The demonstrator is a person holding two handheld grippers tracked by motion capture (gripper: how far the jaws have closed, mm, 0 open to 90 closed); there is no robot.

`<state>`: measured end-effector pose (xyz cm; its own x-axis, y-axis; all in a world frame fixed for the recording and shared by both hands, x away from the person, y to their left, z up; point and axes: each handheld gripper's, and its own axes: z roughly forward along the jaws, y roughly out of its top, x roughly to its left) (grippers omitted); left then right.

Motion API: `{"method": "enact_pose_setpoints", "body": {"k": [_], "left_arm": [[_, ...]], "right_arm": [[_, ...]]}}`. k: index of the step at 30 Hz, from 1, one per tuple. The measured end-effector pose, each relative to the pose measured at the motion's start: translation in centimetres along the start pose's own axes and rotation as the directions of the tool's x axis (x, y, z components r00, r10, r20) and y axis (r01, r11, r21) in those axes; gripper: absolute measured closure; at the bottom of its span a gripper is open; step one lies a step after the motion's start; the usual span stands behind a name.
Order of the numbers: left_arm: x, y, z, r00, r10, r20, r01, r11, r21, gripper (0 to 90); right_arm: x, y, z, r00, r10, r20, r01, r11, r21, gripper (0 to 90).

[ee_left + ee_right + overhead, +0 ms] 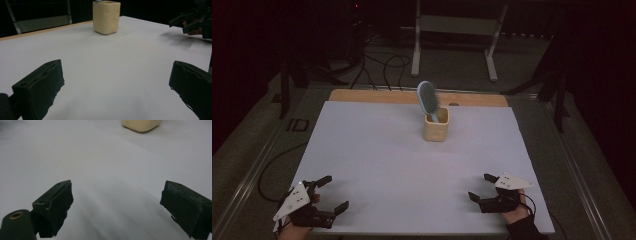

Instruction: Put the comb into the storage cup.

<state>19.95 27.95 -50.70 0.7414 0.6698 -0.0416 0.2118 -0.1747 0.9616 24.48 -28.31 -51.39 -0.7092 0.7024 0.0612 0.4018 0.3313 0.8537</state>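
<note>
High view: a blue hairbrush [428, 100] stands in a cream cup [436, 125] far across the worktop [412, 170]; left hand-held gripper [334, 194] and right hand-held gripper [481, 187] rest near, jaws apart. Left gripper view: cup [106, 17] ahead. Right gripper view: cup base [140, 125].

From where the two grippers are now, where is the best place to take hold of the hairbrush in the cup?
Probably the hairbrush head, taken from above. It stands handle-down in the beige cup, so the handle is mostly hidden inside and the blue head rises free above the rim. Close the jaws across its narrow edges, not the bristle face, then lift straight up.
</note>
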Motion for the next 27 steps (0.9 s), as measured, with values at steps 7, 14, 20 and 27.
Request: {"method": "enact_pose_setpoints", "body": {"k": [7, 14, 20, 27], "left_arm": [[0.0, 0.0, 0.1, 1.0, 0.002, 0.0, -0.002, 1.0, 0.002, 0.0], [0.0, 0.0, 0.1, 1.0, 0.002, -0.003, -0.002, 1.0, 0.005, 0.0], [0.0, 0.0, 0.1, 1.0, 0.002, -0.002, -0.002, 1.0, 0.003, 0.0], [0.0, 0.0, 0.1, 1.0, 0.0, -0.002, 0.0, 1.0, 0.003, 0.0]], "right_arm": [[0.0, 0.0, 0.7, 0.9995, -0.023, 0.019, 0.023, 0.999, 0.037, 9.8], [-0.2, 0.0, 0.9, 0.9991, -0.009, 0.041, 0.007, 0.999, 0.042, 9.7], [-0.1, 0.1, 1.1, 0.9995, -0.014, 0.03, 0.013, 0.999, 0.039, 9.7], [0.0, 0.1, 1.1, 0.9996, -0.02, 0.02, 0.019, 0.999, 0.035, 9.7]]}}
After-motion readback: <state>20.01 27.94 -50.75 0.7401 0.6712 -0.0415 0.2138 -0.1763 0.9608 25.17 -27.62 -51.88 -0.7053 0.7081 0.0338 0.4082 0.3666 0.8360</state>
